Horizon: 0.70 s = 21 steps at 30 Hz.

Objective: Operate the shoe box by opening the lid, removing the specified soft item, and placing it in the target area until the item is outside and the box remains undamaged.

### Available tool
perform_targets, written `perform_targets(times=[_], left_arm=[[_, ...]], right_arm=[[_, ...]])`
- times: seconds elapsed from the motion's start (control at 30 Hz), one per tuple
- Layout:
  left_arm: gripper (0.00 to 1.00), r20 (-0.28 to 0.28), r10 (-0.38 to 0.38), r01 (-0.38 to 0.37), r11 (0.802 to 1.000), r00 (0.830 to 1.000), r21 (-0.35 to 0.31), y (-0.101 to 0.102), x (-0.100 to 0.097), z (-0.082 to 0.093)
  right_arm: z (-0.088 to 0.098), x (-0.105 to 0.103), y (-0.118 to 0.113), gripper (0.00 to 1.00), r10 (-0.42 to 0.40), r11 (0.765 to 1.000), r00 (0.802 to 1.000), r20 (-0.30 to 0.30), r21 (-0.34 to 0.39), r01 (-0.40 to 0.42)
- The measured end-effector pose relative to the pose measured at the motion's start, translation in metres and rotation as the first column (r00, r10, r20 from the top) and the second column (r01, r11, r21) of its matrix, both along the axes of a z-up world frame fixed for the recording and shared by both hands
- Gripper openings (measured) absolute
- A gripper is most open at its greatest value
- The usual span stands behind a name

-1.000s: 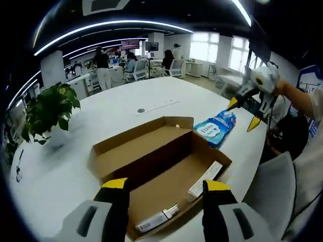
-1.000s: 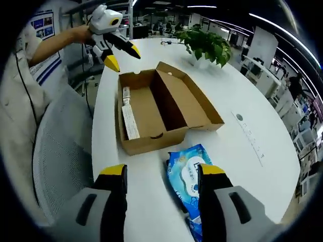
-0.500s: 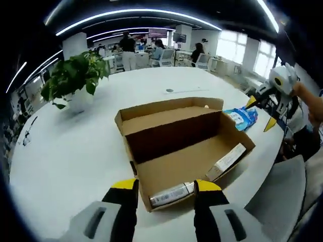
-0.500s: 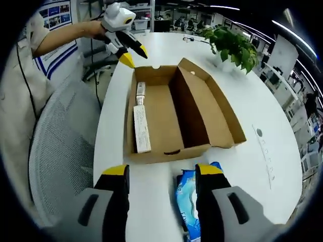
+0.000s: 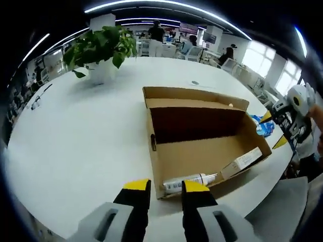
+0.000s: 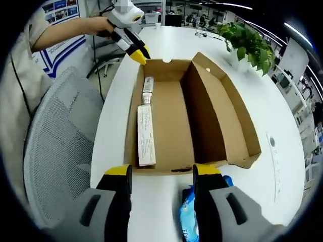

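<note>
Soft item: we see the blue wipes pack (image 6: 191, 226) on the white table (image 5: 75, 126), outside the shoe box (image 6: 187, 117), just beside its short end wall, at 5 o'clock in the right gripper view.
Right gripper (image 6: 159, 174): jaws wide apart, holding nothing; the pack lies partly under the right-hand jaw.
Left gripper (image 5: 165, 186): jaws narrow, nearly together, nothing between them; tips at the box's near end wall, at 6 o'clock.
Shoe box: open, lid (image 5: 194, 93) folded back flat.
Box contents: we see a small bottle (image 5: 185, 181) and a long carton (image 6: 145, 134), end to end along one long wall.
Plant (image 5: 102, 46): potted, at 11 o'clock in the left gripper view.
</note>
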State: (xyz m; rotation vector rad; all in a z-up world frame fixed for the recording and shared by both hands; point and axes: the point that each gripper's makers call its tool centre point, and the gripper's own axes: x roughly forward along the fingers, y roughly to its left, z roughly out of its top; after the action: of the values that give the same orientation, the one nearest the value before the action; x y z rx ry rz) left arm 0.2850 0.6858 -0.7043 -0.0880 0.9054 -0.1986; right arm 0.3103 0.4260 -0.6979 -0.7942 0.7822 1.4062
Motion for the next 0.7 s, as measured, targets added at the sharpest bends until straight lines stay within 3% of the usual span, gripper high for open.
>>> perform_targets(times=[0.33, 0.63, 0.7], left_arm=[[0.06, -0.004, 0.103, -0.103, 0.994, 0.995, -0.039, 0.009, 0.005, -0.009], [0.06, 0.002, 0.120, -0.119, 0.992, 0.993, -0.048, 0.008, 0.004, -0.009], [0.06, 0.003, 0.125, -0.125, 0.991, 0.992, -0.049, 0.009, 0.004, -0.010]], right_arm=[[-0.017, -0.001, 0.015, 0.42, 0.003, 1.000, 1.000, -0.019, -0.015, -0.004], [-0.031, -0.001, 0.022, 0.40, 0.039, 0.998, 0.999, -0.021, -0.047, -0.040], [-0.031, -0.006, 0.024, 0.40, 0.061, 0.997, 0.997, -0.046, -0.038, -0.063]])
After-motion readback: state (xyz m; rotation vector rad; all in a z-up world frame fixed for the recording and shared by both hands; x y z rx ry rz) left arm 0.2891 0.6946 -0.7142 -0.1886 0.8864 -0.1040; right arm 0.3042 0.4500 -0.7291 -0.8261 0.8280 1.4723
